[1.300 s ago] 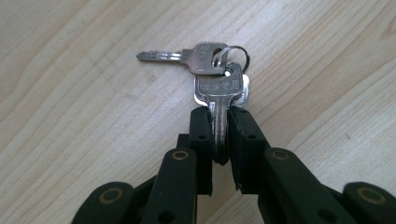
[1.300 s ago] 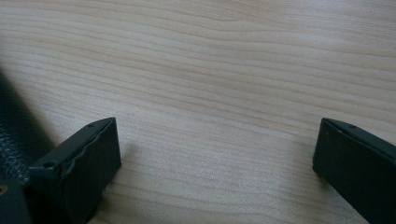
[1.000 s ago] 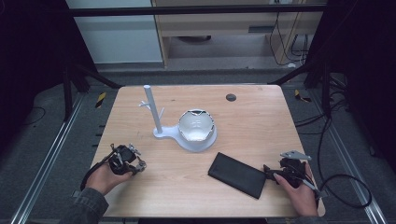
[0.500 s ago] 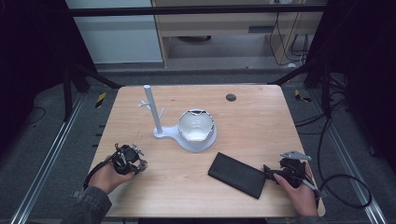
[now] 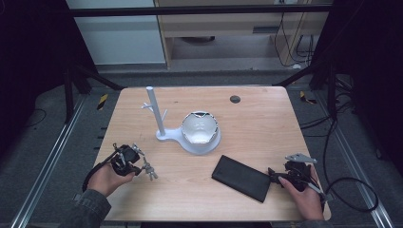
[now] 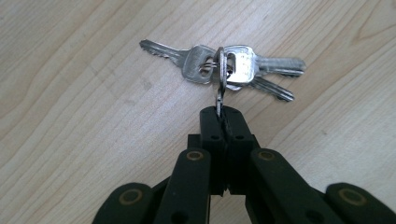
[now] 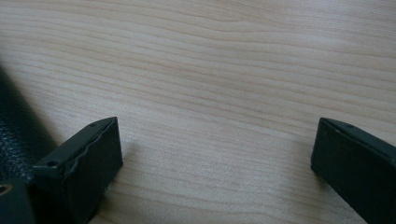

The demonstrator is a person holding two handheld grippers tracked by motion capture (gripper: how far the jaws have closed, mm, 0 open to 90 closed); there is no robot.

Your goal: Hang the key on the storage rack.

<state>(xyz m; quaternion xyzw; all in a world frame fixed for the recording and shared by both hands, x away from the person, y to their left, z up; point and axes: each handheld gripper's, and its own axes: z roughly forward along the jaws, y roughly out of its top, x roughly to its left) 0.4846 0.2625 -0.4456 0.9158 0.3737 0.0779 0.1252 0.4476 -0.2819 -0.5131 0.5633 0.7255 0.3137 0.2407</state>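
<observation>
My left claw [image 6: 223,114] clamped on key ring [image 6: 220,70], jaws just closing; keys [image 6: 236,65] on desk [image 5: 266,123]. Right claw [image 7: 212,158] wide, idle. Grasp step; next, judge lift toward white stand [image 5: 157,114].

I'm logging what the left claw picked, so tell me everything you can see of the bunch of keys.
The bunch of keys is three silvery metal keys on one ring. They lie flat and fanned out on the wooden table, near its front left in the high view. The ring stands upright, pinched between the shut jaws of the left claw.
</observation>
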